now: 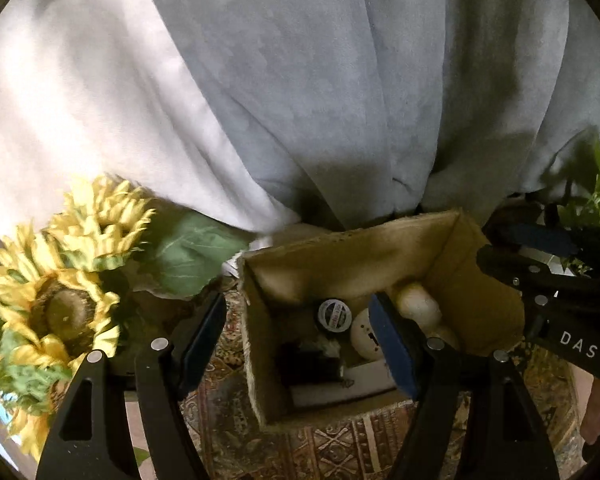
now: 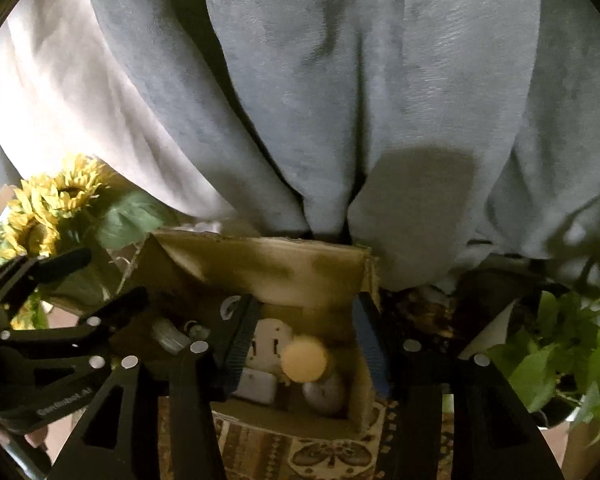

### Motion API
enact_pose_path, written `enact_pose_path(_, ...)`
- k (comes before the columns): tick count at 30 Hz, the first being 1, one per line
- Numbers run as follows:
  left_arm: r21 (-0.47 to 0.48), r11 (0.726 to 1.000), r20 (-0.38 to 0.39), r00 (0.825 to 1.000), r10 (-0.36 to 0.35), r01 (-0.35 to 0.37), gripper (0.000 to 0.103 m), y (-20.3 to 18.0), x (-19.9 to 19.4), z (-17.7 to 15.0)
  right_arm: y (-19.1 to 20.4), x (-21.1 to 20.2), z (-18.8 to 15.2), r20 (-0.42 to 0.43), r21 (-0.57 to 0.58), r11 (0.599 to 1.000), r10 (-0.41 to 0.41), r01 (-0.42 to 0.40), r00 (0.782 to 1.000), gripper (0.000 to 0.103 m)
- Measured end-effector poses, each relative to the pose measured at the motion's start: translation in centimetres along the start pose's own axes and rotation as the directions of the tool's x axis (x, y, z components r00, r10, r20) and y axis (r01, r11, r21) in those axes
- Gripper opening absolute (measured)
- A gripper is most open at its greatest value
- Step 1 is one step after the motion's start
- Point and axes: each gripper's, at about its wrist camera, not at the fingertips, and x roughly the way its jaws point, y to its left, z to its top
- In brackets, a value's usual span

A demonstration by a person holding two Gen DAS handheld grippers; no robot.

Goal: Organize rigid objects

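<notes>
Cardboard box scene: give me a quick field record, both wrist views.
container: cardboard box, open top, on patterned cloth
contents: white round objects, black item with round label, yellow-capped item
left hand-held gripper: open, empty, above box
right hand-held gripper: open, empty, above box
surroundings: sunflowers, green plant, grey curtain

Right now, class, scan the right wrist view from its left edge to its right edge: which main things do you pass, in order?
sunflowers → left gripper → cardboard box → green leafy plant
</notes>
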Motion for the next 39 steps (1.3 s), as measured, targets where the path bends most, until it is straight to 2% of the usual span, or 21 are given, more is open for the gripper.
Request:
enact_pose_path(6, -0.036, 0.998, 0.094, 0.994, 0.06, -0.057, 0.083, 0.7, -4.4, -1.6, 0.3, -2.7, -1.0, 0.054, 0.013, 0.999, -0.031, 0.03, 0.998, 0.054)
enact_pose_path(11, -0.079, 0.992, 0.164, 0.981, 0.106, -0.094, 0.093, 1.2, -8.6, -3.7, 0.7, -6.7, -2.8, 0.128, 0.017, 0.999, -0.044, 0.042, 0.991, 0.069)
enact_pose_path(14, -0.098, 0.987, 0.208, 0.967, 0.146, -0.128, 0.098, 0.8, -11.3, -5.3, 0.9, -9.2, -4.1, 0.173, 0.017, 0.998, -0.062, 0.06, 0.983, 0.08)
enact_pose_path(16, -0.11, 0.982, 0.241, 0.954, 0.179, -0.156, 0.102, 0.4, -13.3, -6.7, 1.0, -10.9, -5.1, 0.204, 0.013, 0.997, -0.072, 0.071, 0.976, 0.083)
enact_pose_path(21, -0.152, 0.971, 0.293, 0.93, 0.221, -0.183, 0.103, -0.8, -17.4, -9.9, 1.0, -14.8, -7.9, 0.271, 0.005, 0.995, -0.093, 0.095, 0.958, 0.092)
enact_pose_path(26, -0.181, 0.965, 0.304, 0.922, 0.241, -0.192, 0.103, -1.9, -20.0, -12.8, 1.1, -18.0, -11.0, 0.318, -0.008, 0.996, -0.087, 0.094, 0.944, 0.099)
enact_pose_path(30, -0.194, 0.962, 0.306, 0.92, 0.244, -0.191, 0.103, -2.6, -22.0, -15.1, 1.7, -19.9, -13.4, 0.337, -0.016, 0.996, -0.08, 0.09, 0.938, 0.1)
enact_pose_path(39, -0.196, 0.965, 0.376, 0.895, 0.24, -0.176, 0.103, -3.4, -27.8, -21.0, 3.6, -24.8, -19.3, 0.372, -0.005, 0.997, -0.07, 0.078, 0.926, 0.1)
